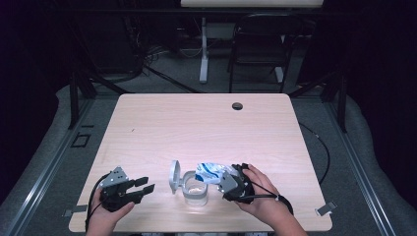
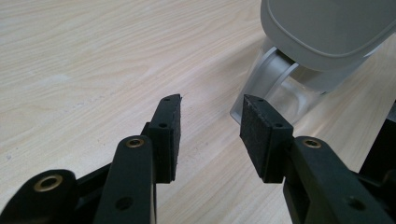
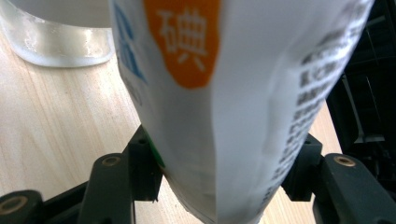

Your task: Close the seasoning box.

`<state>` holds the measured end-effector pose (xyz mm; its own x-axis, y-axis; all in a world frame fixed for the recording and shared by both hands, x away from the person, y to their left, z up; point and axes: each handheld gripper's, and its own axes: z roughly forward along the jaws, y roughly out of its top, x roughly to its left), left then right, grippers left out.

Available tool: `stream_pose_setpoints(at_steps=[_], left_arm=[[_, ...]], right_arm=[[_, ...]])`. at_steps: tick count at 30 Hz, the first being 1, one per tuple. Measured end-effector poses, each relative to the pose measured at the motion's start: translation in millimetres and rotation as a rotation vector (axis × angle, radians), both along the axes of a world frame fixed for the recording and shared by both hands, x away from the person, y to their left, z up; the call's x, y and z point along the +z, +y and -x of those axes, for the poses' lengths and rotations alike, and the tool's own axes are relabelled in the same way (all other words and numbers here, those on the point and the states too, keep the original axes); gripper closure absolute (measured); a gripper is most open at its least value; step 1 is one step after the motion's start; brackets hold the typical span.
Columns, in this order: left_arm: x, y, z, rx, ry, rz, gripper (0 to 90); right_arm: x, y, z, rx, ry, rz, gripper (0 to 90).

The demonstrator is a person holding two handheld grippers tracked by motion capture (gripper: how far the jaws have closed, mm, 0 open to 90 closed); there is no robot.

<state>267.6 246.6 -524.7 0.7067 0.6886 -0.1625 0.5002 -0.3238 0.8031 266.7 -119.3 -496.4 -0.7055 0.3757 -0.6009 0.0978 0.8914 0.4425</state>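
On the pale wooden table (image 1: 162,123), low in the frame, the right gripper (image 1: 230,178) clamps a white bag (image 1: 210,171) tilted over the open-lidded clear jar (image 1: 195,192), while the left gripper (image 1: 146,185) sits spread and empty at lower left.

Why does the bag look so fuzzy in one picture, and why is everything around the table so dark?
In the right gripper view the white bag sits too close to the lens, so its print blurs. In the high view light falls on the table while the room behind stays dim. In the left gripper view the clear jar shows soft glare.
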Motion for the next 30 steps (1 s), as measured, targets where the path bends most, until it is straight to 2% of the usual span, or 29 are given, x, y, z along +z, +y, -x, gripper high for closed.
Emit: stream_pose_setpoints(at_steps=[8, 14, 15, 19, 22, 30], left_arm=[[-0.8, 0.1, -0.3, 0.001, 0.001, 0.002, 58.5], [-1.5, -0.1, -0.6, 0.000, 0.003, 0.001, 58.6], [-1.6, -0.2, -0.7, -0.001, 0.003, 0.000, 58.5], [-2.2, -0.8, -0.6, -0.001, 0.006, 0.001, 58.6], [-2.3, -0.8, -0.6, 0.000, 0.006, 0.002, 58.5], [-2.5, -0.8, -0.6, 0.000, 0.008, 0.002, 58.6]], right_arm=[[0.1, 0.3, 0.0, 0.009, -0.020, 0.029, 42.6], [-1.4, 0.5, -0.3, 0.015, -0.034, 0.064, 42.7], [-0.9, 0.6, -0.1, 0.015, -0.040, 0.083, 42.7], [-1.4, 1.0, 0.0, 0.019, -0.041, 0.086, 42.7], [-0.3, 1.7, 0.4, 0.024, -0.051, 0.120, 42.7], [-0.3, 4.5, 1.5, 0.029, -0.064, 0.157, 42.8]])
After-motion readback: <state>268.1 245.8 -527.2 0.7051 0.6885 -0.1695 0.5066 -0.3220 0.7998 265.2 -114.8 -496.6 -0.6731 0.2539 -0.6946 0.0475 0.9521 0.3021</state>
